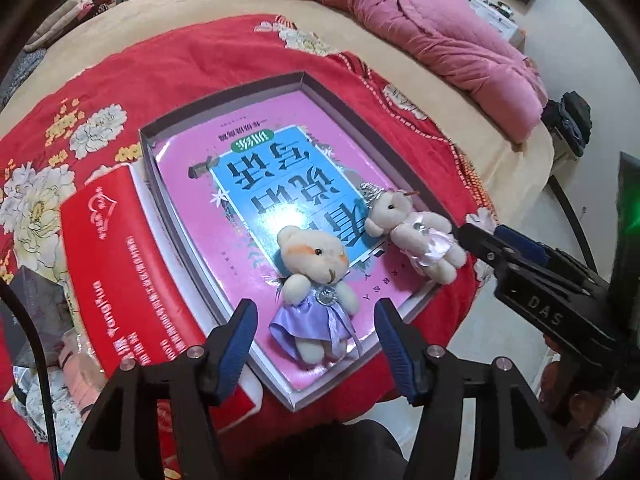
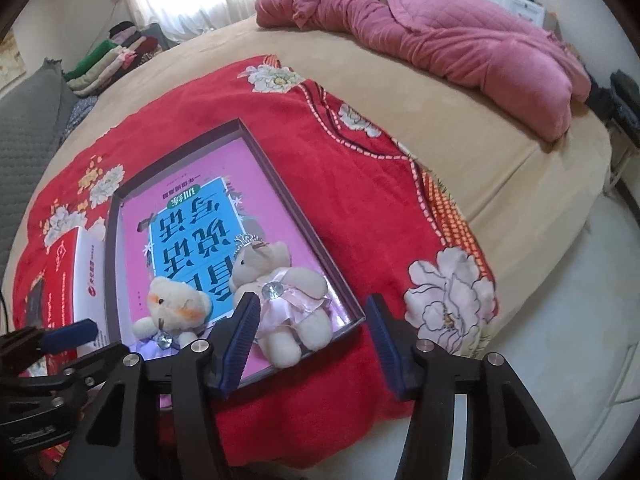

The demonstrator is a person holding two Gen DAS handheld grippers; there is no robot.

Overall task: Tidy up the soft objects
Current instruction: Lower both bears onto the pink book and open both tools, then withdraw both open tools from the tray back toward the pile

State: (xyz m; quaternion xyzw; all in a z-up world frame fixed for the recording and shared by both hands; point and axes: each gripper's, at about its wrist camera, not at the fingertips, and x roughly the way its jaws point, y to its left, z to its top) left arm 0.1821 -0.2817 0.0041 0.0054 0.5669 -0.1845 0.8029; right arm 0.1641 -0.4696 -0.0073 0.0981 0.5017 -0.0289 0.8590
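Two small plush bears lie in a shallow grey box (image 1: 176,208), on a pink book (image 1: 256,160) that fills its floor, and the box itself rests on a red floral blanket (image 1: 168,64) spread over the bed. The bear in the purple dress (image 1: 312,292) lies near the box's nearest corner, and the bear in the pink dress (image 1: 416,236), wearing a small silver crown, lies just beside it against the box's right wall, one leg reaching over the rim. The left gripper (image 1: 316,336) hangs above the purple bear with its blue pads spread apart and nothing pressed between them; the right gripper (image 2: 312,340) is likewise released, with the pink bear below its left pad. Both toys look set down, so the risks are small ones. The pink bear sits so close to the wall that a pad brushing it could tip it out onto the blanket. The glossy book cover may let either toy slide, and nudging the light box toward the red carton (image 1: 120,264) beside it could shift both.
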